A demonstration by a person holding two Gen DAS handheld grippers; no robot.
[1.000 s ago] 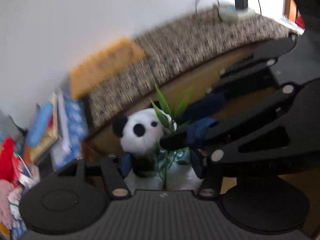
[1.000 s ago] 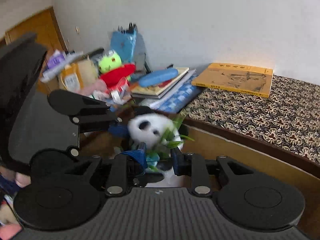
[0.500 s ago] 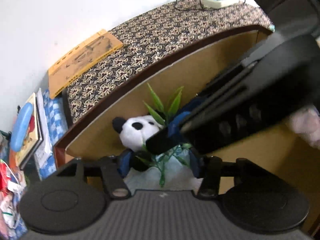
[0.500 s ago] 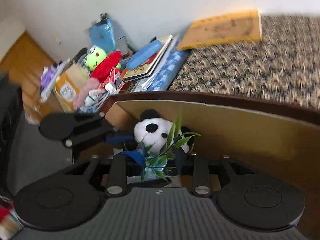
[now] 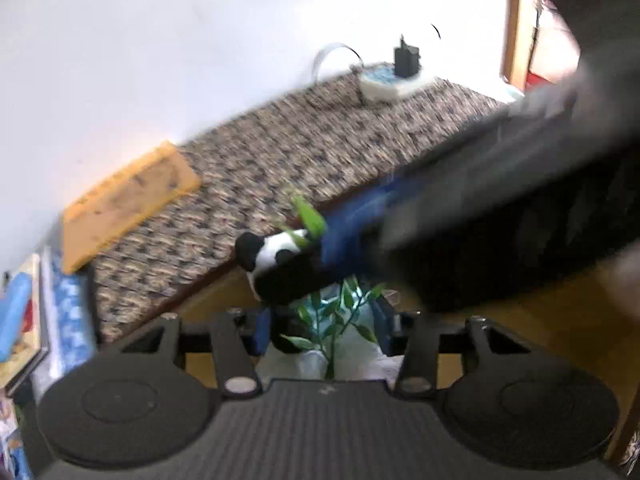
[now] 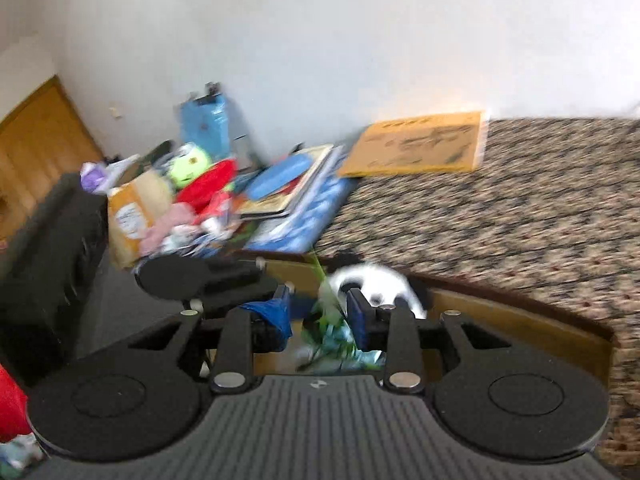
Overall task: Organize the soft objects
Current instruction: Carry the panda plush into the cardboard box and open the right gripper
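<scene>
A panda plush [image 5: 276, 254] with green bamboo sprigs sits gripped between the left gripper [image 5: 320, 330] and right gripper [image 6: 318, 312], left jaws just closing further

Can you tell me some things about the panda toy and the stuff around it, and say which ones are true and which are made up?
1. The black and white plush panda has green leaves beside it. True.
2. The flat orange-yellow book lies on the patterned brown cloth. True.
3. The white power strip has nothing plugged in. False: a black charger sits in it.
4. The wall is green. False: white.
</scene>
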